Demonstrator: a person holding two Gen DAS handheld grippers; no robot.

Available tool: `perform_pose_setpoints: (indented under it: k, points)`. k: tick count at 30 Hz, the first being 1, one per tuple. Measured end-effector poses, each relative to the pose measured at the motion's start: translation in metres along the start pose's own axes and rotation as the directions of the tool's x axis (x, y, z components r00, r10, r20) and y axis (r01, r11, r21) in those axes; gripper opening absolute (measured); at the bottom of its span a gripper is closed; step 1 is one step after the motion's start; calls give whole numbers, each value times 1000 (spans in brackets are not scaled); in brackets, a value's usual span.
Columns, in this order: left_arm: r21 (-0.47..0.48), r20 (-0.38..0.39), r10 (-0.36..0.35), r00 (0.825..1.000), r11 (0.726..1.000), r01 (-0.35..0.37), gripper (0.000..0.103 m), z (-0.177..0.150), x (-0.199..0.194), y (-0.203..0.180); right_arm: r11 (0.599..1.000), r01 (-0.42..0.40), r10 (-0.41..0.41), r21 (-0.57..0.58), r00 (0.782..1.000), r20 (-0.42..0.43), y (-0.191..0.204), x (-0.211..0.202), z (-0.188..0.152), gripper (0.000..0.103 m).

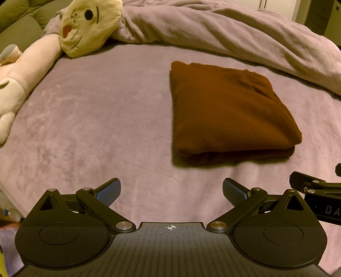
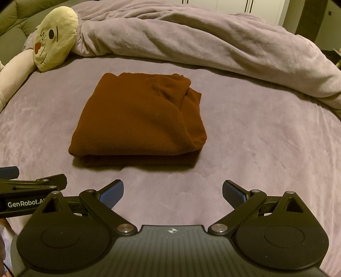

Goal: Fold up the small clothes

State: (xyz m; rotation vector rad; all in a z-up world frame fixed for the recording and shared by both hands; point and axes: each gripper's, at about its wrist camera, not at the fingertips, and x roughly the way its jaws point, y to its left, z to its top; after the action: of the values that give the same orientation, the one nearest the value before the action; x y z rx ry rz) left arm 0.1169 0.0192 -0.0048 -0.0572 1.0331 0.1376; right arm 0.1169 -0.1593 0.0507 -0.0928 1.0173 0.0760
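A brown garment (image 1: pixel 228 113) lies folded into a thick rectangle on the purple bed cover (image 1: pixel 96 119). In the right wrist view the garment (image 2: pixel 138 123) lies ahead and a little left. My left gripper (image 1: pixel 171 191) is open and empty, held back from the garment's near left corner. My right gripper (image 2: pixel 172 191) is open and empty, just short of the garment's near edge. Part of the right gripper shows at the right edge of the left wrist view (image 1: pixel 319 196), and part of the left gripper at the left edge of the right wrist view (image 2: pixel 27 191).
A bunched grey-purple duvet (image 2: pixel 202 42) runs along the far side of the bed. A yellow cat-face plush (image 1: pixel 89 27) with a pink body (image 1: pixel 25 72) lies at the far left. A green headboard (image 2: pixel 15 19) stands behind it.
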Motion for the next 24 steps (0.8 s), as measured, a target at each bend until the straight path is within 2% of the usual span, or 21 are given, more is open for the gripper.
perform_pose_setpoints:
  k: [24]
  points:
    - [-7, -8, -27, 1000, 1000, 27, 103, -2, 3, 3, 1000, 8, -8, -3, 1000, 9, 2, -2, 0, 99]
